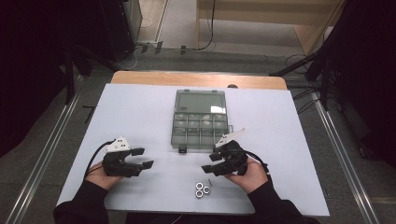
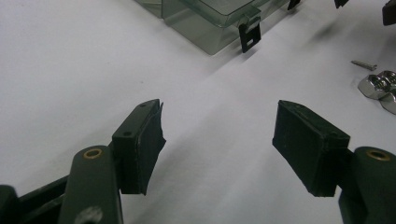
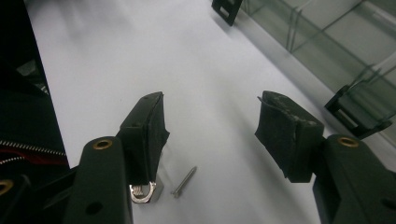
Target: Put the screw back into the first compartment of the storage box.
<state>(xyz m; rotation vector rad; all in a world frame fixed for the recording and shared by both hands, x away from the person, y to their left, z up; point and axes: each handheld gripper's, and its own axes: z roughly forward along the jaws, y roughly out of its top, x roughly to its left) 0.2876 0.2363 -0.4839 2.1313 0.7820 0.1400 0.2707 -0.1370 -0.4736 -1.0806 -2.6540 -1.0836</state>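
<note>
The right gripper (image 1: 214,161) is hovering low over the desk (image 1: 140,116) with its jaws standing apart and nothing between them. In the right gripper view its pads (image 3: 285,135) are showing worn, frayed rubber, and a nut (image 3: 145,192) is peeking out from beneath the left-hand jaw, with a small screw (image 3: 184,181) lying just beside it on the white surface. Neither one is sitting in the gap itself.

The left gripper (image 1: 142,157) is resting well apart from the right one, its jaws also spread wide and empty over bare desk. From its own view the nuts (image 2: 379,87) and the screw (image 2: 364,65) are lying off to the right.

From above, the three nuts (image 1: 201,189) are sitting clustered together near the front edge of the desk, just in front of the right gripper, with the screw (image 1: 209,182) next to them.

Behind both grippers a clear box (image 1: 201,120) with small compartments is lying closed, its black latch (image 1: 182,149) facing the person. I cannot make out any brand, label or writing on the box, the grippers or the parts.
</note>
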